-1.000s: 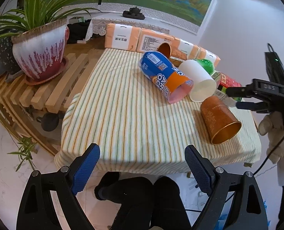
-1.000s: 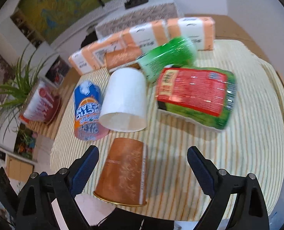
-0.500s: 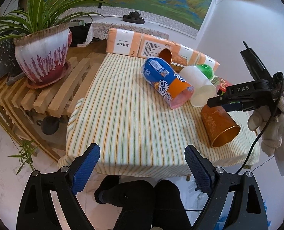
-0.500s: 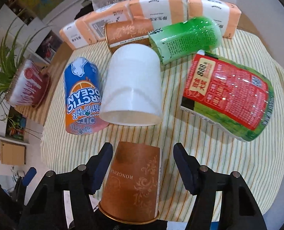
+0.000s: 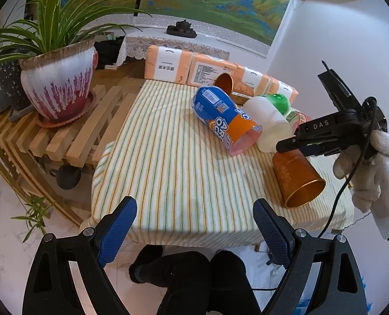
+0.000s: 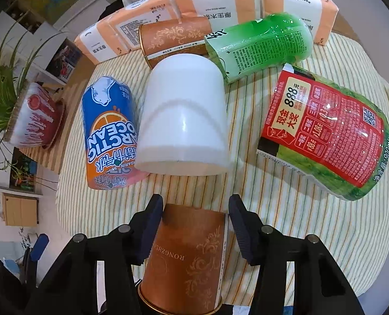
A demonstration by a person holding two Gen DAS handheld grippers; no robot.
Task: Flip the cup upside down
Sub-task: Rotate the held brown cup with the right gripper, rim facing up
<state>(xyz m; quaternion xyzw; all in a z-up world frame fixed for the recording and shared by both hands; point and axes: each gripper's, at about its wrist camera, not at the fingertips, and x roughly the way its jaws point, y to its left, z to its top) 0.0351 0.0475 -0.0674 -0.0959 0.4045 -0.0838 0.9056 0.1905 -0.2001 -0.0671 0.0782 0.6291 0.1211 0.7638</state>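
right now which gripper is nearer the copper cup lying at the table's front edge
Right. The right gripper straddles the copper cup, a finger on each side; the left gripper hangs off the table's front edge, apart from it.

I count two copper-brown cups: one (image 6: 186, 257) lying between my right claw's fingers at the near edge of the striped tabletop (image 6: 299, 210), one (image 6: 173, 39) on its side by the far edge. One white cup (image 6: 184, 120), one blue-and-orange cup (image 6: 110, 134), one green cup (image 6: 260, 44), one red-and-green pouch (image 6: 325, 131). Four orange tissue packs (image 5: 168, 64) line the far edge. One potted plant (image 5: 58, 84) stands off the tabletop.
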